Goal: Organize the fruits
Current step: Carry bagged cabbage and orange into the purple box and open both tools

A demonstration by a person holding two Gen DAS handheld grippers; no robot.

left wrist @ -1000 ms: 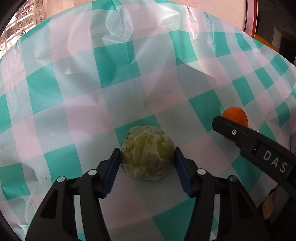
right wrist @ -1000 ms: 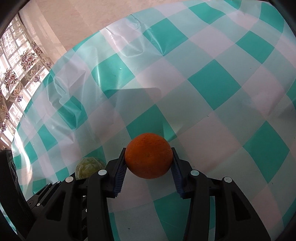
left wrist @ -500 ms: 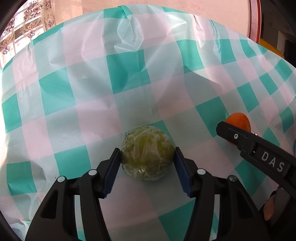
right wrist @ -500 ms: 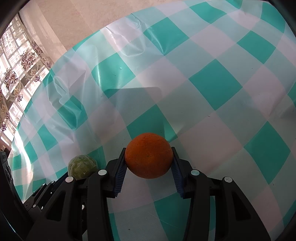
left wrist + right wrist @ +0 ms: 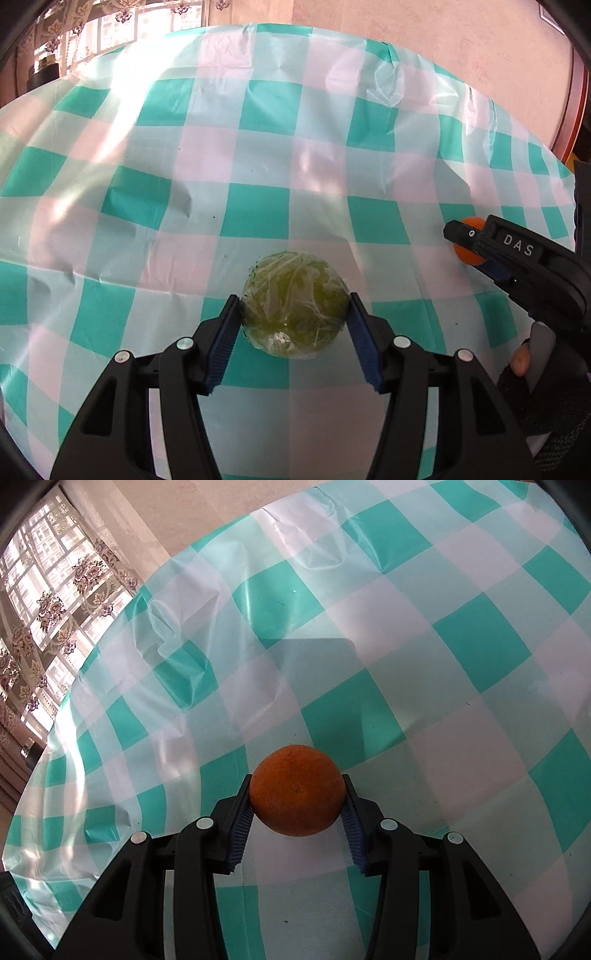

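A round green fruit wrapped in clear film (image 5: 295, 304) sits between the blue pads of my left gripper (image 5: 294, 306), which is shut on it above the checked cloth. An orange (image 5: 297, 790) is clamped between the pads of my right gripper (image 5: 297, 792). In the left wrist view the right gripper (image 5: 476, 249) shows at the far right edge, black and marked DAS, with the same orange (image 5: 466, 240) peeking out at its tip and a gloved hand (image 5: 535, 384) behind it.
A teal, pink and white checked tablecloth (image 5: 258, 147) covers the table, creased in places. Its far edge (image 5: 332, 33) meets a pale wall. A window with patterned curtains (image 5: 48, 602) lies to the left. A dark wooden frame (image 5: 576, 103) stands at the right.
My left gripper has swung left with the green fruit, so the right gripper and orange sit farther off to its right. The green fruit has left the right wrist view. The orange stays gripped.
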